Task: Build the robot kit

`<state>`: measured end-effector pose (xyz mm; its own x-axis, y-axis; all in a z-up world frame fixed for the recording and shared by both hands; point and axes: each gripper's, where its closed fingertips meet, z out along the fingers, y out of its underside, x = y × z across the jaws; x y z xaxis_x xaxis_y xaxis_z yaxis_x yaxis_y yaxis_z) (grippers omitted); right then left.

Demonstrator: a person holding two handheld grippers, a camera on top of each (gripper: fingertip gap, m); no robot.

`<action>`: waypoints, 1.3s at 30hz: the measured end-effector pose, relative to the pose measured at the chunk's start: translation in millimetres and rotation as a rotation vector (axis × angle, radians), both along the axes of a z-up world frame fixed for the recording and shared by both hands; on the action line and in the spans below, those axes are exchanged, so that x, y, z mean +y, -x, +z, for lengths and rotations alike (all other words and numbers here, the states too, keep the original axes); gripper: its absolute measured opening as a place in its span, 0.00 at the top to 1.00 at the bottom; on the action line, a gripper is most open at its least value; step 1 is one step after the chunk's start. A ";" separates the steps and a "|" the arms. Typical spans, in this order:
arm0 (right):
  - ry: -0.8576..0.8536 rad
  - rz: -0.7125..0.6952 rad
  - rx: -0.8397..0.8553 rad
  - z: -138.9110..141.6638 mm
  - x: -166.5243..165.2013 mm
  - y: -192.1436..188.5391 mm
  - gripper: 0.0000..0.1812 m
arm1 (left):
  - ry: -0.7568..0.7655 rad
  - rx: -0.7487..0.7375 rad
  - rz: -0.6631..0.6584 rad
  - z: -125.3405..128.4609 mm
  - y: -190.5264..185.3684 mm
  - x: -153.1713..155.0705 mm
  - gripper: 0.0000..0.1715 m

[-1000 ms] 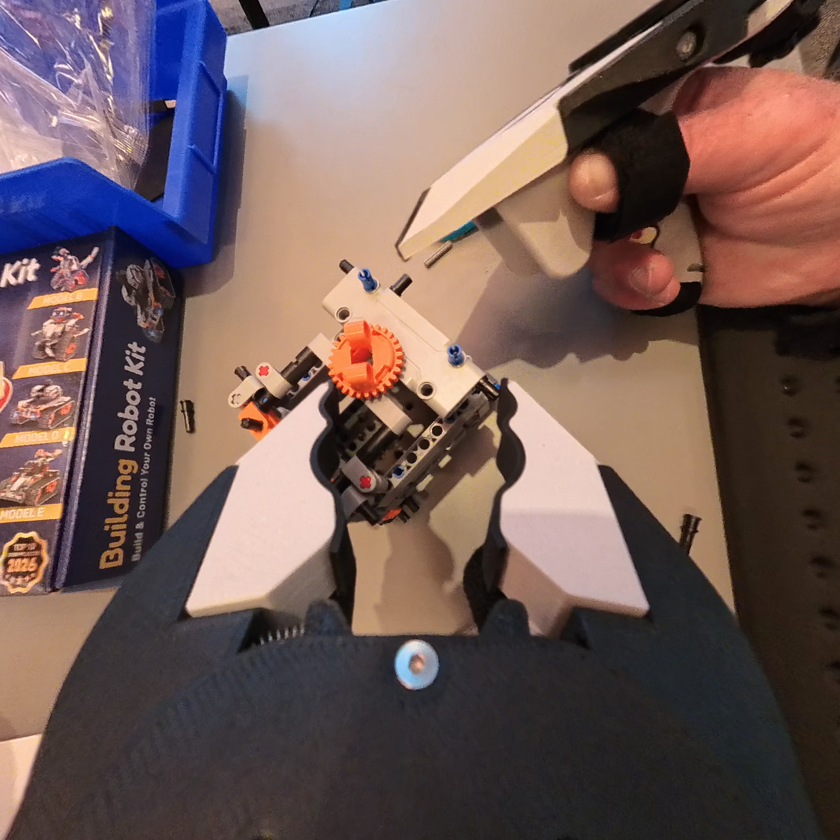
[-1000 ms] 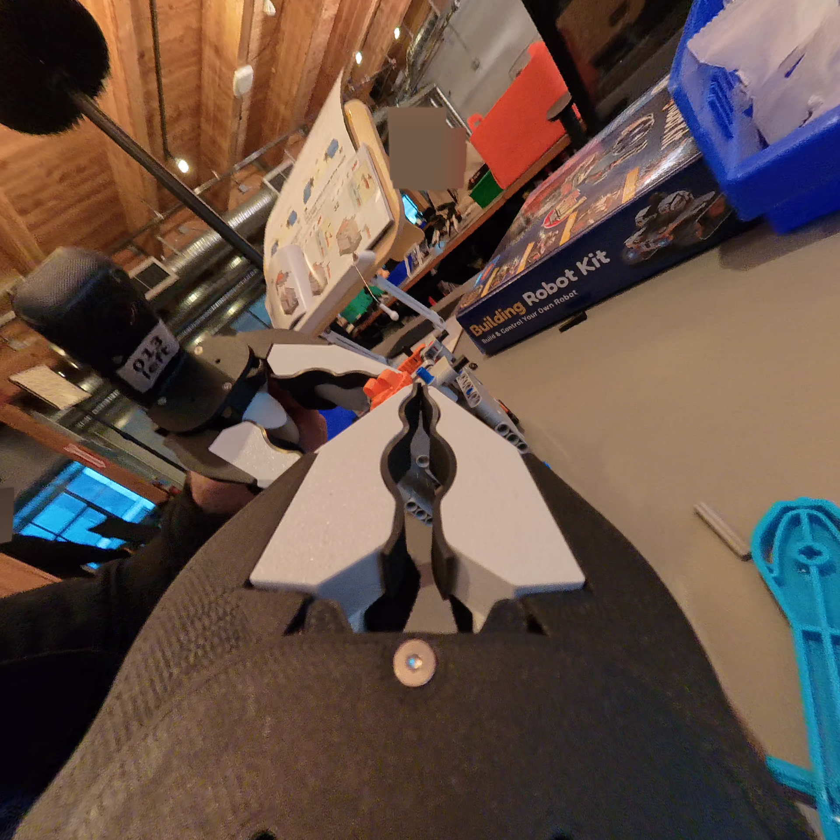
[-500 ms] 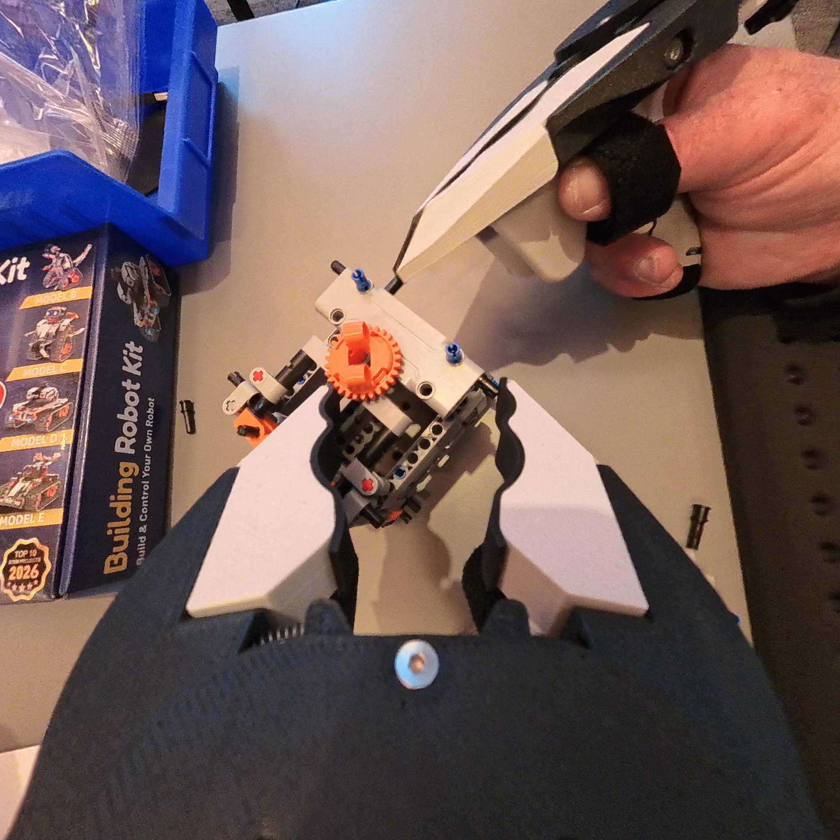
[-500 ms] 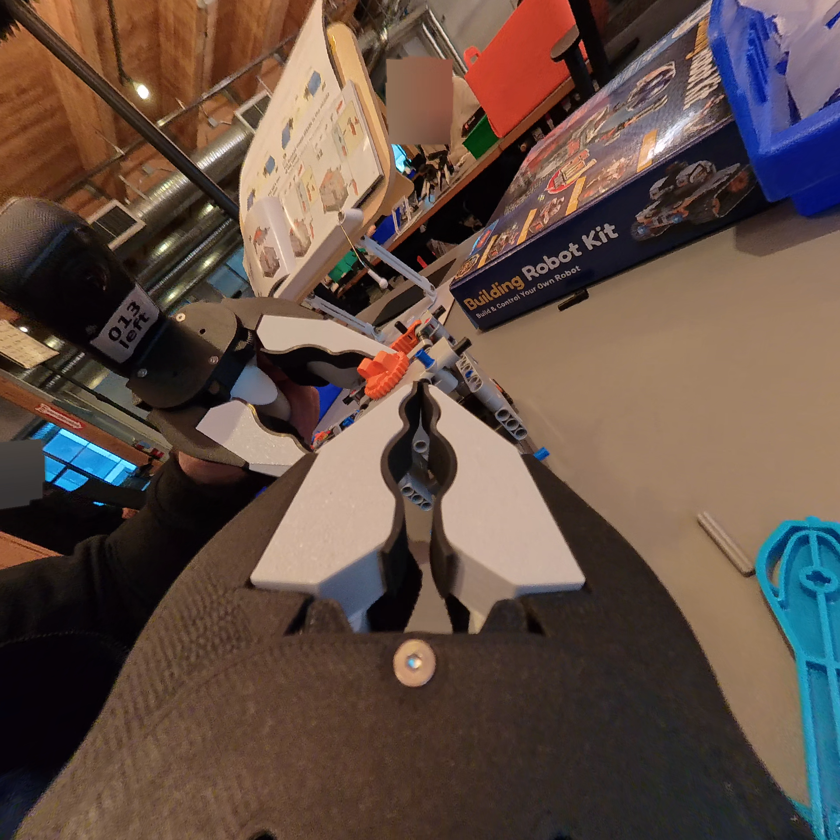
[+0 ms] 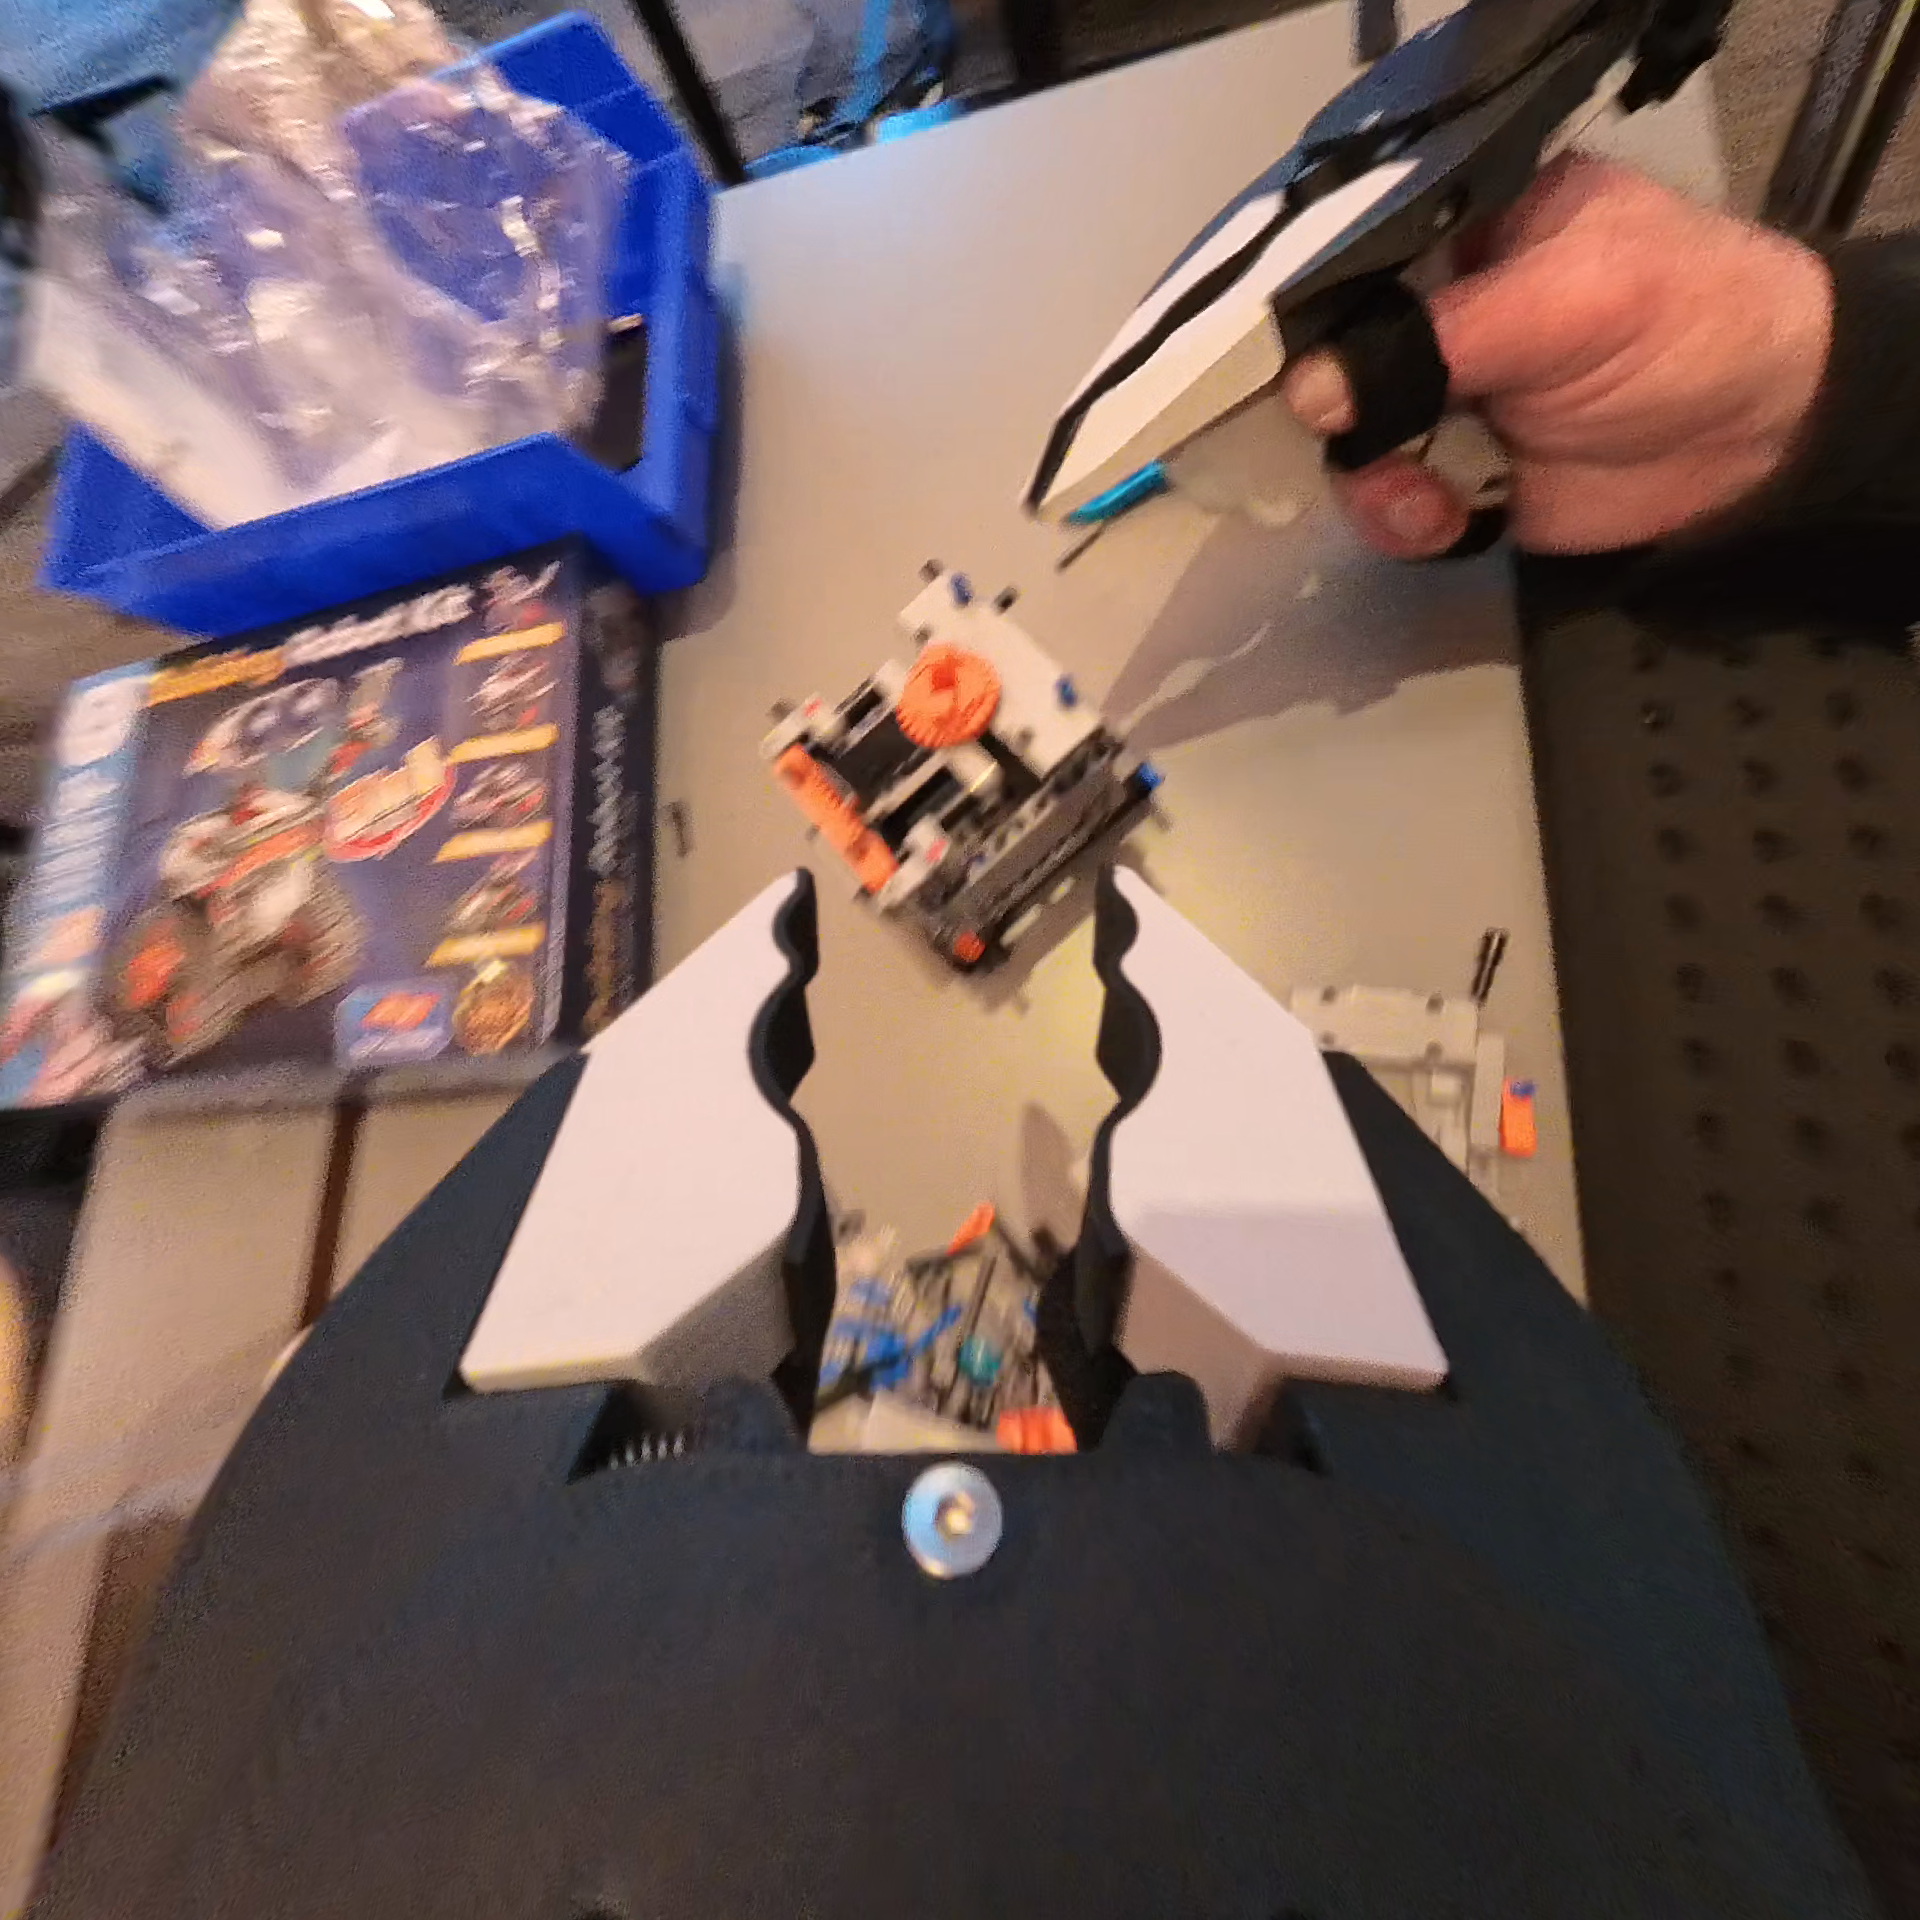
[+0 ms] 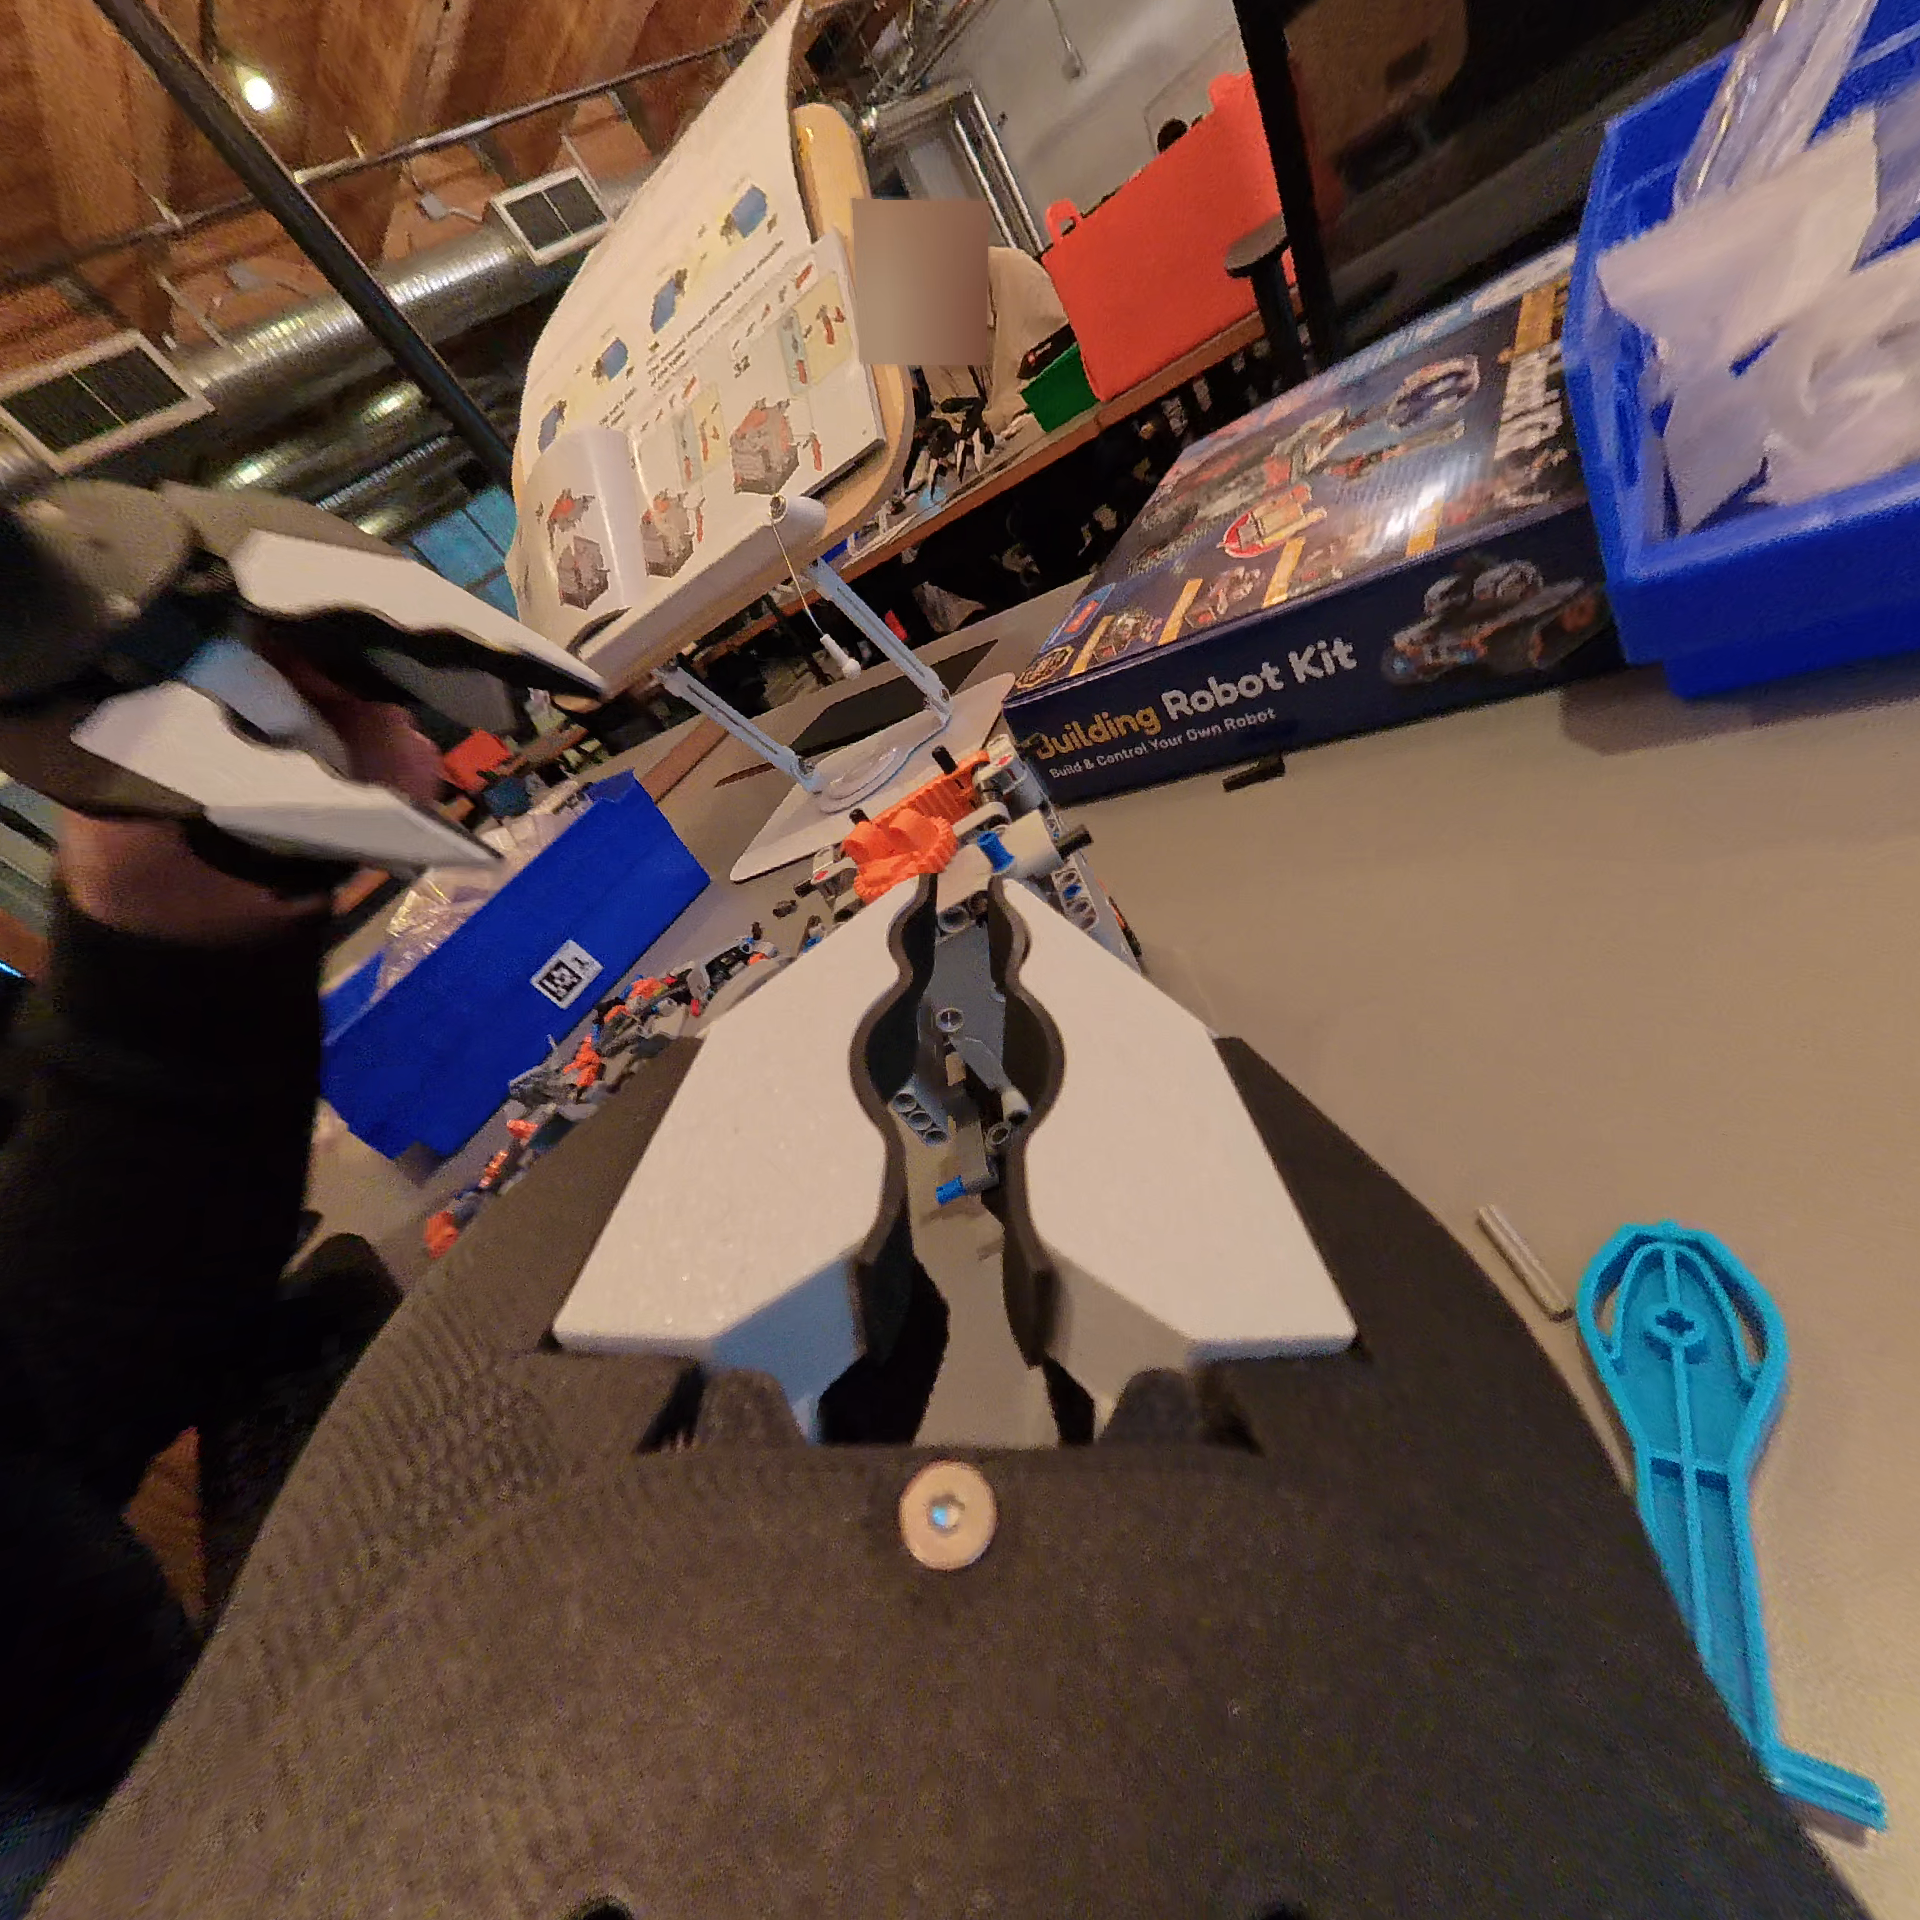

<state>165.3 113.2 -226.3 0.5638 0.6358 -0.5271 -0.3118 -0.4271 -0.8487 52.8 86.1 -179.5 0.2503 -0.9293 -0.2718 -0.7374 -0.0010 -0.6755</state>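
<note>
A small building-kit model (image 5: 956, 790) of white and grey beams with an orange gear on top stands on the grey table (image 5: 894, 343). My left gripper (image 5: 954, 894) is open and empty, raised just above and short of the model; this view is motion-blurred. My right gripper (image 6: 958, 891) points at the model (image 6: 914, 842) from its far right side, its jaws only a narrow gap apart with nothing between them. It also shows in the left wrist view (image 5: 1049, 499), held by a hand, its tips a little clear of the model's black pins.
A blue bin (image 5: 395, 520) of plastic bags and the kit box (image 5: 312, 831) lie left. An instruction booklet (image 6: 707, 416) on a stand, a second blue bin (image 6: 499, 977), loose parts (image 5: 935, 1340), a grey sub-assembly (image 5: 1403, 1049), a cyan tool (image 6: 1683, 1403) and a black perforated board (image 5: 1714, 1039) are about. My left tips are roughly 15 centimetres from the grey sub-assembly (image 5: 1403, 1049).
My left gripper has let go of the model and pulled back and up; the model stays on the table. My right gripper has drawn back from the model's pin and its jaws have parted slightly.
</note>
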 end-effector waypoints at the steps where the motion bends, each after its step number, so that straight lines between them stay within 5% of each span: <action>1: -0.022 0.001 -0.017 2.1 -2.2 1.2 0.96 | -0.025 0.013 0.027 9.6 17.4 -2.9 0.73; 4: -0.054 0.003 -0.057 4.2 -5.0 5.1 0.98 | -0.064 0.028 0.139 19.1 66.9 -3.6 0.80; 12: -0.113 0.029 -0.138 6.3 -14.8 14.8 1.00 | 0.037 0.272 0.374 -58.1 165.3 -11.9 0.90; 20: -0.120 0.054 -0.169 3.7 -17.2 19.9 1.00 | 0.208 0.549 0.495 -107.4 239.4 -19.6 0.97; 26: -0.135 0.065 -0.178 5.0 -19.7 21.5 1.00 | 0.311 0.622 0.561 -131.2 259.7 -13.0 0.98; 39: -0.157 0.090 -0.154 10.5 -25.3 23.6 1.00 | 0.444 0.524 0.684 -155.6 262.0 1.0 0.98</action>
